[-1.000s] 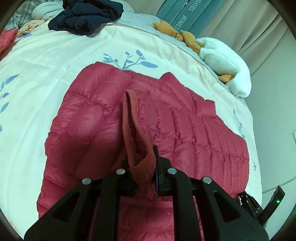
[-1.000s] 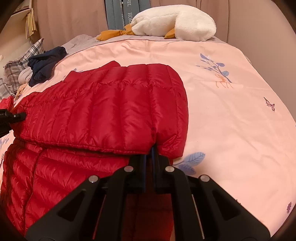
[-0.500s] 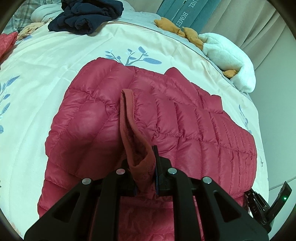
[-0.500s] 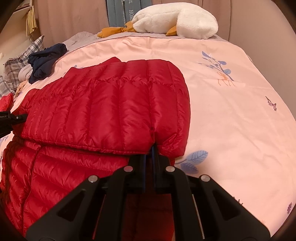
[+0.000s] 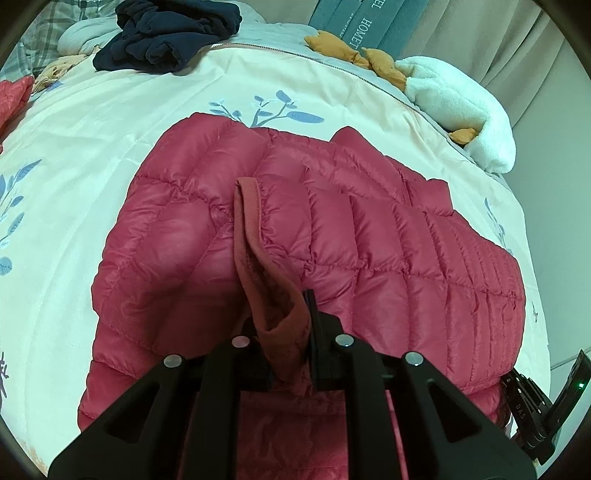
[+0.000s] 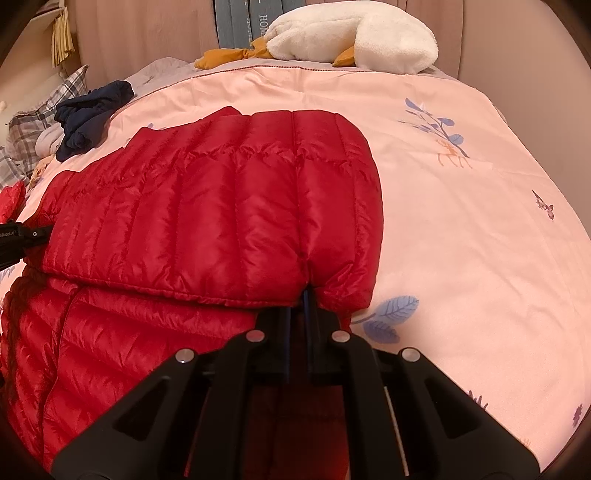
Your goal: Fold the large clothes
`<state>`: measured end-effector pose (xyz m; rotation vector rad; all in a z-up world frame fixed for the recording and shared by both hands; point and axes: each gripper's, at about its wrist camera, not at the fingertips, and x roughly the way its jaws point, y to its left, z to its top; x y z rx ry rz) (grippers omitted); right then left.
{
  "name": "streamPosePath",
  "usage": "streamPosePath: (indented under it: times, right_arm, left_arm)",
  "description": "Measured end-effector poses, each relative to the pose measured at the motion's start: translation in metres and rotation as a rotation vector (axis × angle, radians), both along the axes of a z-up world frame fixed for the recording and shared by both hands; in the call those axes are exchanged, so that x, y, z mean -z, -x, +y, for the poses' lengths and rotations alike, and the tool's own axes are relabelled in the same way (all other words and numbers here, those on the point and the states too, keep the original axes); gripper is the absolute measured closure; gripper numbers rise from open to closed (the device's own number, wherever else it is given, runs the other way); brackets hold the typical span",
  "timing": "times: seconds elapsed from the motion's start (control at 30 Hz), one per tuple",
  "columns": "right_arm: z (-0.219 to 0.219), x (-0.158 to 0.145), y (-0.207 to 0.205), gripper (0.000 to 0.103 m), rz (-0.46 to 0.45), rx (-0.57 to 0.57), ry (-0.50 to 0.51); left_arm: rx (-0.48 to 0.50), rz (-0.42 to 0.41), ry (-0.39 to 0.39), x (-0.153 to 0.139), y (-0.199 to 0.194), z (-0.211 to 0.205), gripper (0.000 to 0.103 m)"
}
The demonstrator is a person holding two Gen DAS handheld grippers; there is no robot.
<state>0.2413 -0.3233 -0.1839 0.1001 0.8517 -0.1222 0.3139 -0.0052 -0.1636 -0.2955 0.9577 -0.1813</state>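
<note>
We see a red quilted down jacket spread on a pale bedcover printed with blue leaf sprigs. The jacket is folded over on itself, its upper layer lying across a lower layer that shows near the bottom of the right wrist view.

Our left gripper has its jaws nearly closed on a dull-red soft fabric band at the jacket's edge. The band rises out of the jaws in a narrow standing loop and runs away from us over the padded panels.

Our right gripper has its jaws drawn close together, pinching the hem edge of the jacket's folded upper layer. A puffed corner of that layer bulges just right of the fingers.

Each gripper shows in the other's view: the right one at the jacket's far right edge, the left one at its far left.

At the far side of the bed lies a white plush toy with orange parts. Grey-blue book-like spines with white lettering stand behind it. A crumpled dark navy garment sits on the bedcover well apart from the jacket, and plaid cloth lies beyond it.
</note>
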Motion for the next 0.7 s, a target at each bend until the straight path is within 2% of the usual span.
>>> streamPosePath:
  times: [0.7]
  right_arm:
    - [0.0,0.0051,-0.0058,0.096,0.034,-0.002,0.001]
  left_arm:
    - [0.014,-0.004,-0.048,-0.0001,-0.0002,-0.0066,0.089]
